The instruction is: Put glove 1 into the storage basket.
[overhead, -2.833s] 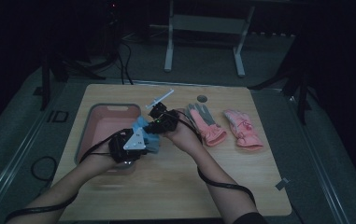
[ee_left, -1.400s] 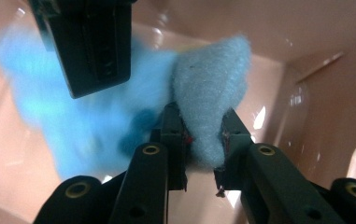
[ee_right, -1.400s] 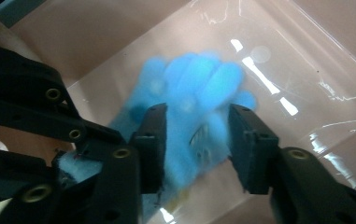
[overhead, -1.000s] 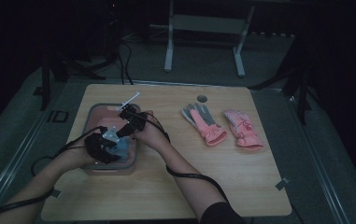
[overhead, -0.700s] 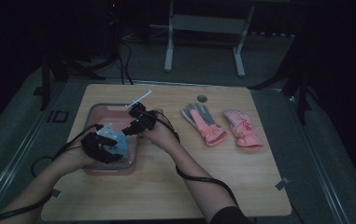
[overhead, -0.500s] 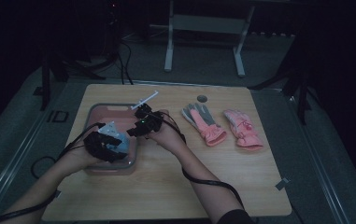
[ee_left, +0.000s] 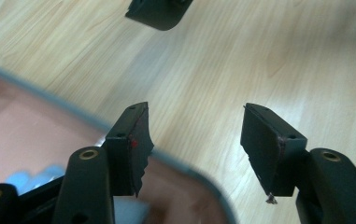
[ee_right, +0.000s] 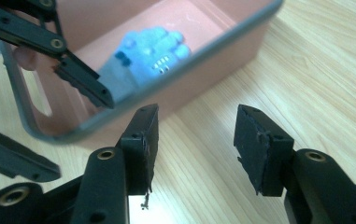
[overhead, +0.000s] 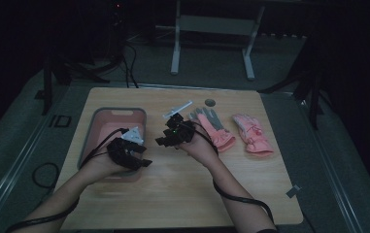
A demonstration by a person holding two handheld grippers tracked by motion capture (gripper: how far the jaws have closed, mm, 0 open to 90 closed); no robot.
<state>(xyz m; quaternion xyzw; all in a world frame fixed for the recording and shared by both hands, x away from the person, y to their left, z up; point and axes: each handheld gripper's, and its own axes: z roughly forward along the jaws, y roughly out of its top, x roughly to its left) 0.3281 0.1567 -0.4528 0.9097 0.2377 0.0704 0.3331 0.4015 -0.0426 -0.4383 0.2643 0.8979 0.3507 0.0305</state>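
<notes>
Two hand-held grippers are in my hands, and both stand partly open with nothing between the jaws. My left hand-held gripper (overhead: pixel 141 158) hovers over the near right corner of the pink bin (overhead: pixel 106 121), its jaws apart above the grey rim and the bare wood of the counter (overhead: pixel 187 189). My right hand-held gripper (overhead: pixel 165 141) is just right of the bin, over the counter, pointing left toward it. The blue glove (ee_right: pixel 145 53) lies inside the bin, fingers spread, touched by neither gripper. Farther right on the counter lie a pink and grey glove (overhead: pixel 214 127) and a pink glove (overhead: pixel 251 134), side by side and well apart from my grippers.
</notes>
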